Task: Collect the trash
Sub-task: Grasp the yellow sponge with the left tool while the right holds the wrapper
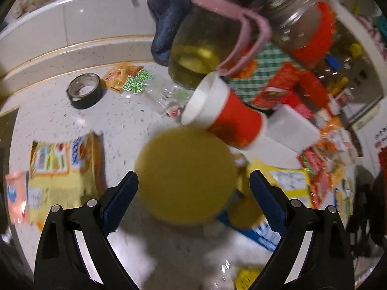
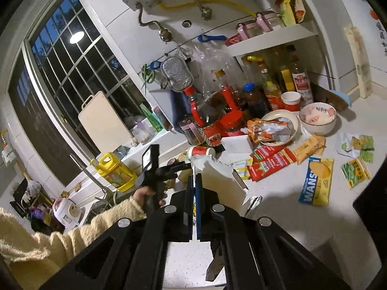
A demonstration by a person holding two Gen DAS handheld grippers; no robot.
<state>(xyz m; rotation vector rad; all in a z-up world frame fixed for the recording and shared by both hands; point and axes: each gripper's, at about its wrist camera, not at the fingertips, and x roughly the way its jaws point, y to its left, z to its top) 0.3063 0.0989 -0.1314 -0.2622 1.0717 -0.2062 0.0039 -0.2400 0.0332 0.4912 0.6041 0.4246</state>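
Only in the right wrist view is the right gripper (image 2: pixel 195 181) seen clamped on a white carton (image 2: pixel 223 181), frame centre, w/ wrappers (image 2: pixel 314 181) strewn at right. In the left view the left gripper (image 1: pixel 193 183) is held apart above a blurred yellow round thing (image 1: pixel 186 176), centre. A tipped red cup (image 1: pixel 227 118) lies just beyond, jars (image 1: pixel 198 55) behind.

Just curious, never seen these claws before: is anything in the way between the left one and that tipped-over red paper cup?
Yes. A blurred yellow round thing sits right ahead of the open left gripper; the red cup lies on its side just beyond it.
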